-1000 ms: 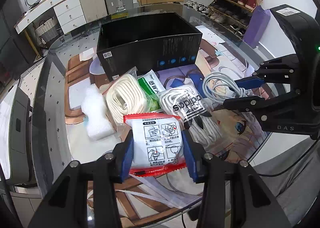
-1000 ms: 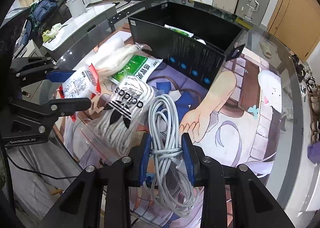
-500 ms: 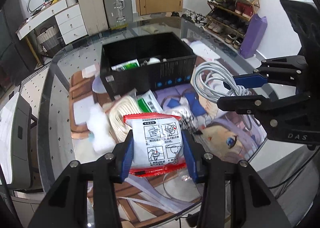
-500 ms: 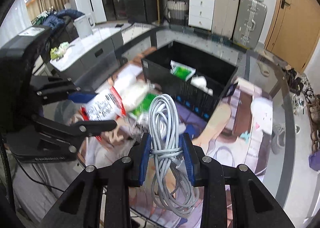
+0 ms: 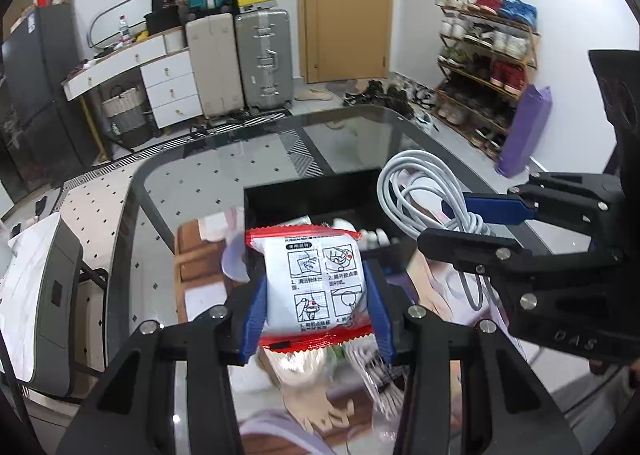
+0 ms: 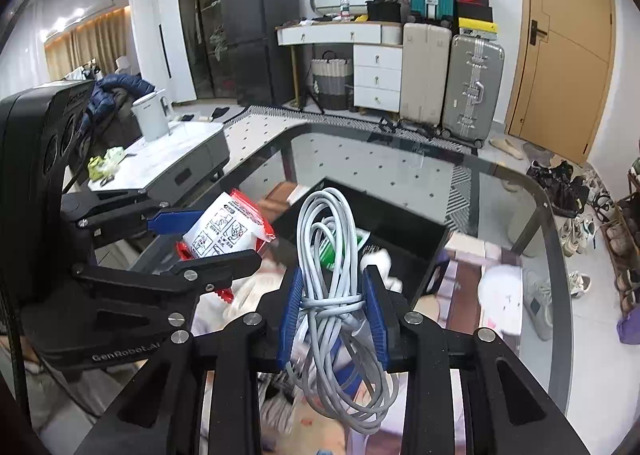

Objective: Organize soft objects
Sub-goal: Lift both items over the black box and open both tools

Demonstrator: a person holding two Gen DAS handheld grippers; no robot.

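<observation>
My left gripper (image 5: pixel 316 315) is shut on a red and white wipes packet (image 5: pixel 316 283) and holds it up in the air; the packet also shows in the right wrist view (image 6: pixel 224 229). My right gripper (image 6: pixel 332 313) is shut on a coiled grey cable (image 6: pixel 326 255), also lifted, which shows in the left wrist view (image 5: pixel 420 195). Both hang above the near side of an open black box (image 6: pixel 404 231) on the glass table (image 6: pixel 520 195). The box holds a green packet (image 6: pixel 340 251) and a white soft item (image 6: pixel 376 259). Soft packets below on the mat are blurred.
The table carries a printed anime mat (image 6: pixel 492 295). A grey cabinet with a white jug (image 6: pixel 154 117) stands left of the table. Suitcases (image 5: pixel 262 59), a white drawer unit (image 5: pixel 170 89), a door and a shoe rack (image 5: pixel 484 71) line the far walls.
Both grippers have risen well above the table with their loads and tilted up towards the room. The box and the packets on the mat have dropped low in both views.
</observation>
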